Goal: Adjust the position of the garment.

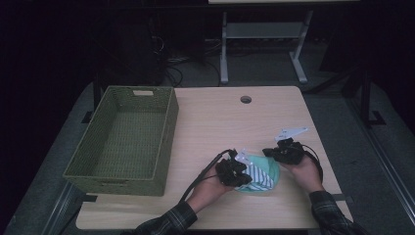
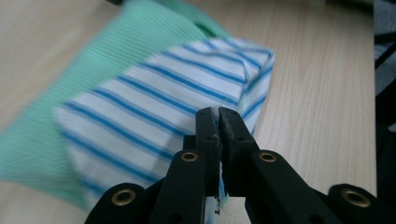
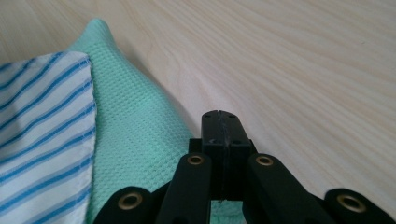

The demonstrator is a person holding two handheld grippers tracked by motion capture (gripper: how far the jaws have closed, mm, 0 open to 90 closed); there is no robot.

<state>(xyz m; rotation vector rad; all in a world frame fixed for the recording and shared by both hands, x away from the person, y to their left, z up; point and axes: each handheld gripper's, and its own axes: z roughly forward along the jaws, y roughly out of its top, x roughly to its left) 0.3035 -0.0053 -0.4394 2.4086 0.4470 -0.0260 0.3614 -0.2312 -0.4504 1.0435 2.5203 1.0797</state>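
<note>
Pinching striped cloth [image 2: 154, 107] edge: left gripper [image 2: 218, 116] jaws clamped together on blue-and-white fabric, thin fold caught between tips. Right gripper [image 3: 219, 122] jaws pressed together at green waffle cloth [image 3: 135, 140] edge; fabric seems caught low between them, not certain. Both cloths stacked, striped on green, on wooden table [image 1: 215, 122] near front edge, between hands. Woven basket [image 1: 166, 132] lies well left of bundle; left hand nearer it. Judged next: carry leftward.

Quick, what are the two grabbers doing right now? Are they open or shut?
Left gripper: shut, pinching the edge of the striped cloth.
Right gripper: shut, seemingly on the edge of the green cloth.
</note>
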